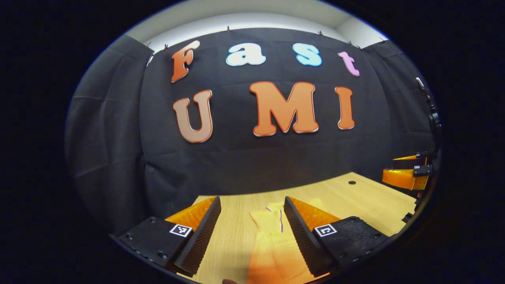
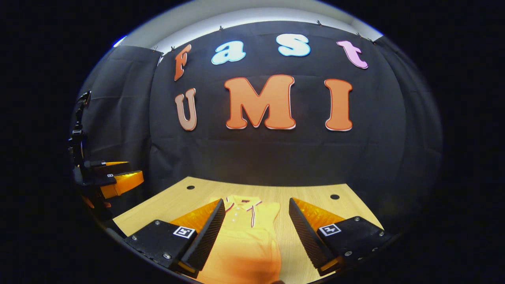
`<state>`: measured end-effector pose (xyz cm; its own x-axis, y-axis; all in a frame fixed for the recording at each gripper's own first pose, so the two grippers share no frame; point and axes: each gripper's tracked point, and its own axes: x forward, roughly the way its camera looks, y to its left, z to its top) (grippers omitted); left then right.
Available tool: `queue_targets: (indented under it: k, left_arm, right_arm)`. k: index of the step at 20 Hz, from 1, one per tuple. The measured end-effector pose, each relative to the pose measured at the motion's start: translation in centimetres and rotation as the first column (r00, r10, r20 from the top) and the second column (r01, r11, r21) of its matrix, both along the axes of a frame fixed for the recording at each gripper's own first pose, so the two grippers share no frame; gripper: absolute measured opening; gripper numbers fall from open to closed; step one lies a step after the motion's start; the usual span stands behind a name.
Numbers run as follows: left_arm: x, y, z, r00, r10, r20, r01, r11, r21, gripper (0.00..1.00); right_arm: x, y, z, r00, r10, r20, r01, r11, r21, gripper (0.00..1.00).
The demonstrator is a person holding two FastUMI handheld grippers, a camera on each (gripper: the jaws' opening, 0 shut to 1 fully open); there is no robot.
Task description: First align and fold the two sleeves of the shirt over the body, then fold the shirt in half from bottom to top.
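The shirt (image 2: 244, 236) lay flat on the wooden table (image 2: 307, 193), collar toward the booth wall, a narrow body already looking compact; whether the sleeves were folded over it could not be told. It appeared pale yellow-orange with dark and red trim at the collar and a short button placket. Judged step: the bottom-to-top fold, or the approach to it. To do it well, both hem corners should be pinched together, lifted evenly, and carried to the collar with edges aligned. The left gripper (image 1: 252, 221) hung above the shirt (image 1: 272, 240), fingers spread, holding nothing. The right gripper (image 2: 256, 225) likewise stood apart and empty, the shirt between its fingers' lines.
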<state>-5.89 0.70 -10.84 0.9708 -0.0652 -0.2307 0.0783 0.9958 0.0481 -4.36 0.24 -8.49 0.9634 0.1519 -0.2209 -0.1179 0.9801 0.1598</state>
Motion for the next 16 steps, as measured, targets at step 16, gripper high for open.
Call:
queue_targets:
  k: [16]
  left_arm:
    - [-10.4,4.0,-22.7,0.852,0.009,-0.524,-0.038,0.998,-0.045,0.98]
  right_arm:
    - [-15.1,-1.1,-20.1,0.860,-0.014,-0.510,0.028,0.999,0.021,0.99]
